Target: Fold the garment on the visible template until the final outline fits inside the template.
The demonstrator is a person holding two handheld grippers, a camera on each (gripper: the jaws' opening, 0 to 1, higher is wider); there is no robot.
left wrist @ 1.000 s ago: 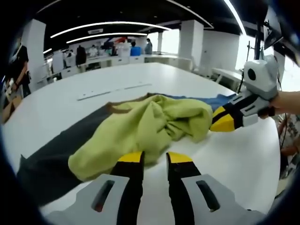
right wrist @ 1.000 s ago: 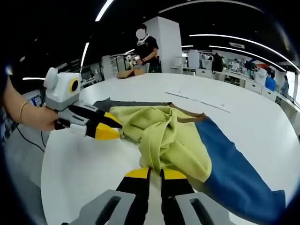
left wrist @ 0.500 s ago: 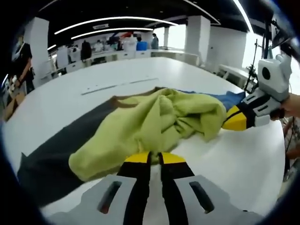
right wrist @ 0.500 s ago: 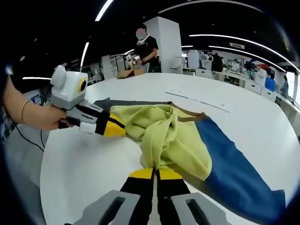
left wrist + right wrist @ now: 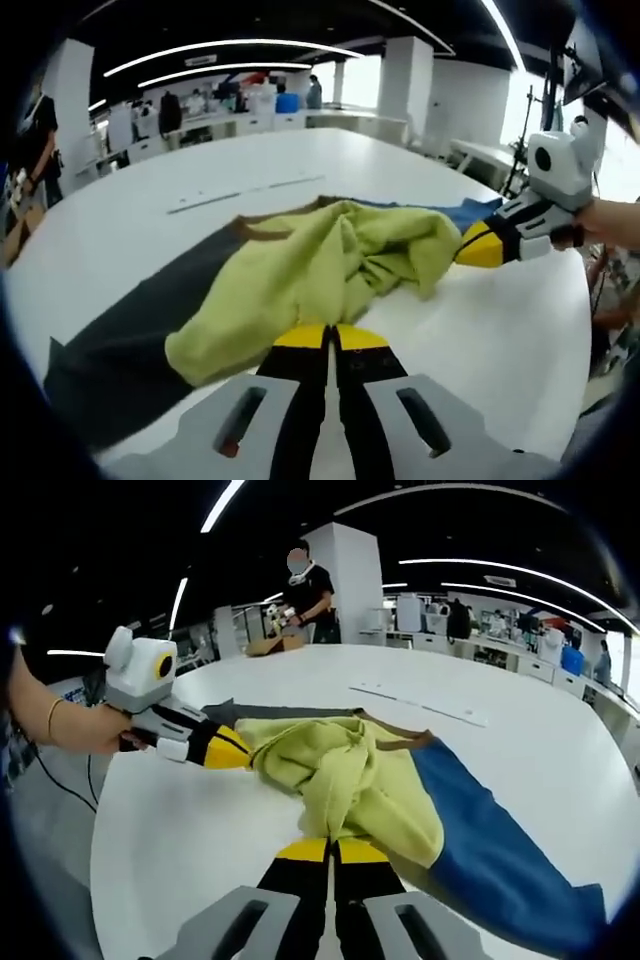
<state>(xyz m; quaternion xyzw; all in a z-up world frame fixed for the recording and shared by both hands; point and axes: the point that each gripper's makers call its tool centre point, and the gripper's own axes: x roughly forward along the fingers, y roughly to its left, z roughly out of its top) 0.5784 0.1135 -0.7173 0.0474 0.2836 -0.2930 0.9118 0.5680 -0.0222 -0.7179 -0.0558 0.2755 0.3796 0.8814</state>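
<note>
both grippers pinched on the crumpled garment, folding not yet begun

the yellow-green garment [image 5: 320, 270] lies bunched in a heap on the template [image 5: 130, 330], a flat sheet on the white table [image 5: 500, 340] whose dark grey part runs out from one side of the garment and whose blue part [image 5: 500, 850] runs out from the other. nothing is folded so far: the cloth is rumpled, with no clean edge or crease to be seen, and its outline is a loose lump that spills past the template's near edge onto the table. as i judge it, the work is at its very start; the garment has yet to be spread flat on the template, then folded in until it sits inside the sheet's border.

the left gripper [image 5: 328, 338] has its jaws pressed together on the garment's near hem. the right gripper [image 5: 330, 850] is likewise closed, its yellow tips pinching a fold at the edge of the garment nearest it.

against the picture of a second ago, the left gripper's jaws stood apart just short of the garment and are now closed on its hem; the right gripper's jaws had a narrow gap and are now tight together. the garment's heap looks slightly drawn out and lifted at the pinched edges.
</note>
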